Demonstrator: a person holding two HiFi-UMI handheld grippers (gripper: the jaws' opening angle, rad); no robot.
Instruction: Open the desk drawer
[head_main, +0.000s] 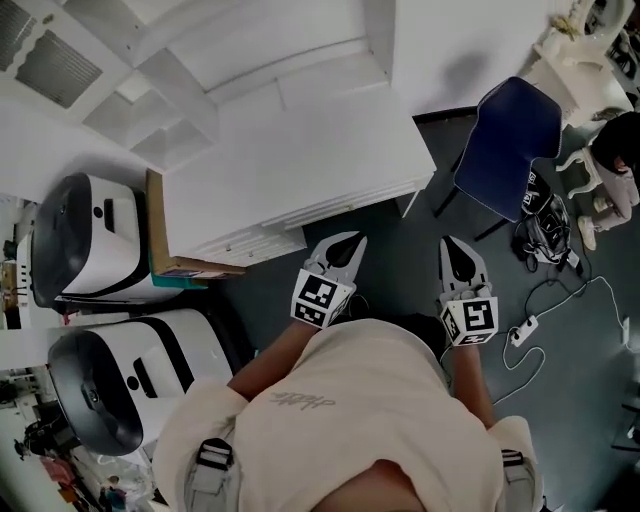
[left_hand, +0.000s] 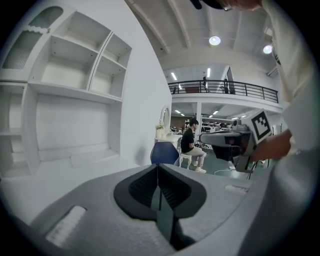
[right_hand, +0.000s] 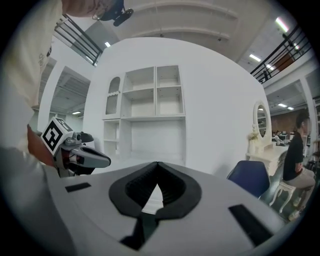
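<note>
The white desk stands ahead of me, its drawer fronts along the near edge facing the grey floor. My left gripper hovers just in front of that edge, jaws shut and nothing between them; in its own view the pads meet. My right gripper is level with it further right, off the desk's right corner, over the floor; its tips also touch with nothing held. Each gripper shows in the other's view: right gripper, left gripper.
A blue chair stands right of the desk. White shelves rise at the desk's back left. A cardboard box and two white and black machines sit left. A power strip with cables lies right; a person sits beyond.
</note>
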